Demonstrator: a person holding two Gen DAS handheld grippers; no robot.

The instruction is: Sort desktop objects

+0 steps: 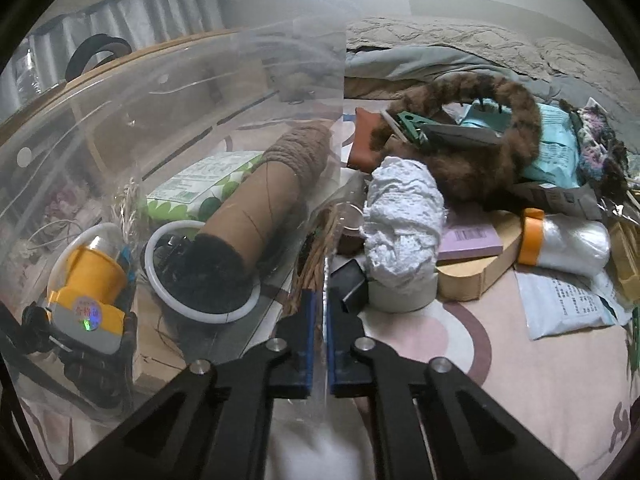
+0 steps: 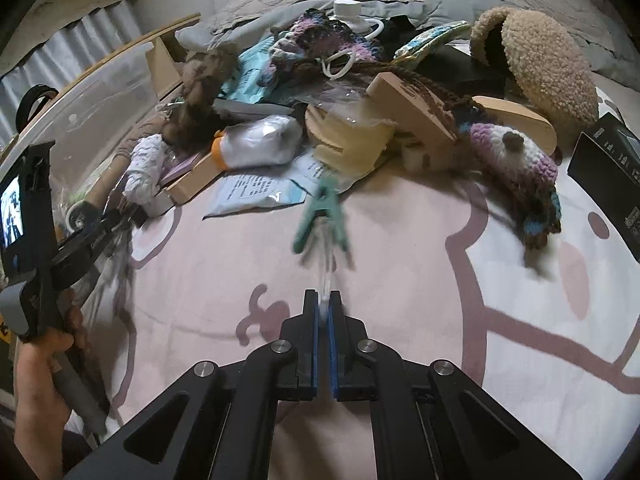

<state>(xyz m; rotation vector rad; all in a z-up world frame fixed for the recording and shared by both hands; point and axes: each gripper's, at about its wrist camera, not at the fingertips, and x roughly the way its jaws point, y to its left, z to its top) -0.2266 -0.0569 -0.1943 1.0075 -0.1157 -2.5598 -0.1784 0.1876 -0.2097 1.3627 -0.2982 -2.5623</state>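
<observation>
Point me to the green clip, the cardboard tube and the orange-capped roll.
green clip [image 2: 323,216]: right wrist view, its body.
cardboard tube [image 1: 256,212]: left wrist view, bare cardboard side.
orange-capped roll [image 1: 532,236]: left wrist view, orange cap.

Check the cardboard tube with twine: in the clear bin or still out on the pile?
In. The cardboard tube lies tipped inside the clear bin, seen through its wall, its dark end resting on a white ring.

Right hand-held gripper [image 2: 324,300] pinching a clear bag.
Green clips [image 2: 323,216] hang blurred inside the bag [image 2: 325,276], just ahead of the closed jaws.
</observation>
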